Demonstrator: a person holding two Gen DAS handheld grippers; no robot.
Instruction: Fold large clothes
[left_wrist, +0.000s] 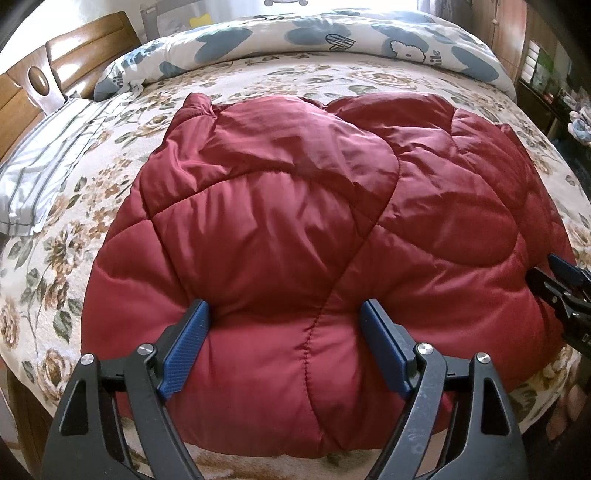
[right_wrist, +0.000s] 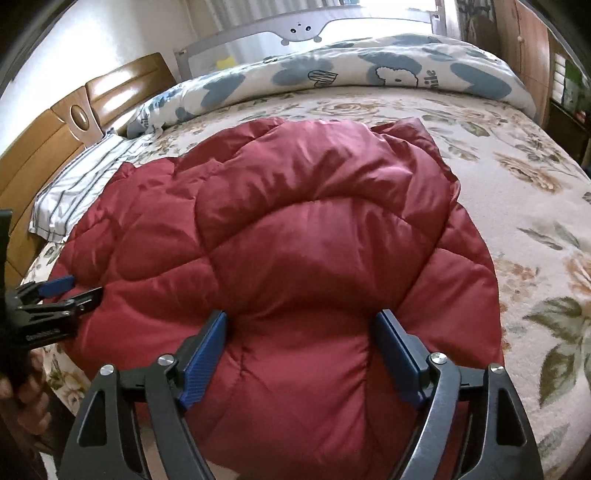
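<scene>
- The red padded coat (left_wrist: 295, 206) is seen folded on the flowered bedspread (left_wrist: 74, 236), its near edge bulging between both pairs of spread jaws.
- The left gripper (left_wrist: 284, 328) and right gripper (right_wrist: 303, 339) are released; nothing is clenched.
- The springy filling could push the fold open again.

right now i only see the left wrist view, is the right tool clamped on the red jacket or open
Observer: Open. The right tool has its blue pads standing apart, with a bulge of the red quilted jacket between them at its near edge.
Operator: whats past the far side of the bed
Observer: A grey bed guard rail with a cartoon animal face, behind the blue-patterned duvet.
Operator: and my left tool from there
Observer: The left tool sits at the jacket's left edge, with a hand gripping its handle.
</scene>
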